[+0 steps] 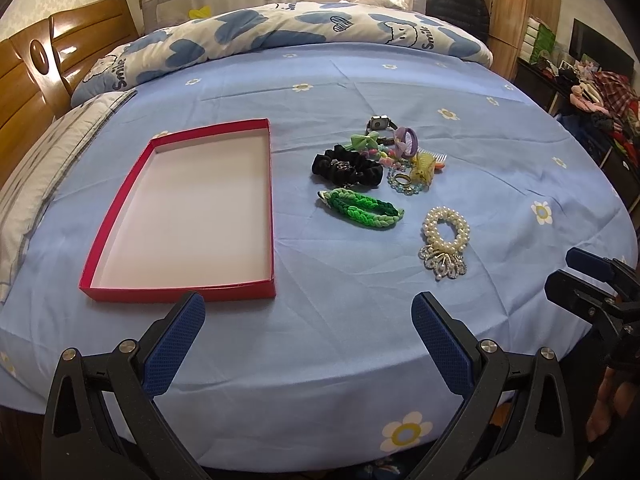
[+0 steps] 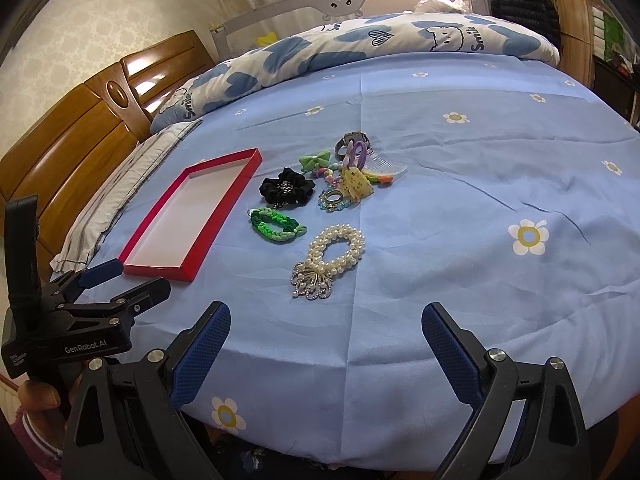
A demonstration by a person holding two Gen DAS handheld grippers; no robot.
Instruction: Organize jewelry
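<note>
A blue bedsheet (image 1: 360,92) was spread wide. On it a red box (image 1: 184,208) was laid left of the heaped jewelry (image 1: 384,160). The left gripper (image 1: 308,336) and right gripper (image 2: 326,344) were held low at the near edge, fingers apart, nothing grasped.

Bed (image 1: 360,340) covered by a blue flowered sheet, with items laid out on it.

A red box (image 1: 270,200), a black scrunchie (image 1: 344,168), a green braided band (image 1: 360,208), a pearl scrunchie (image 1: 445,229) and a heap of small accessories (image 1: 404,156) are spread across the sheet; a folded quilt (image 1: 280,32) is laid along the far side.
</note>
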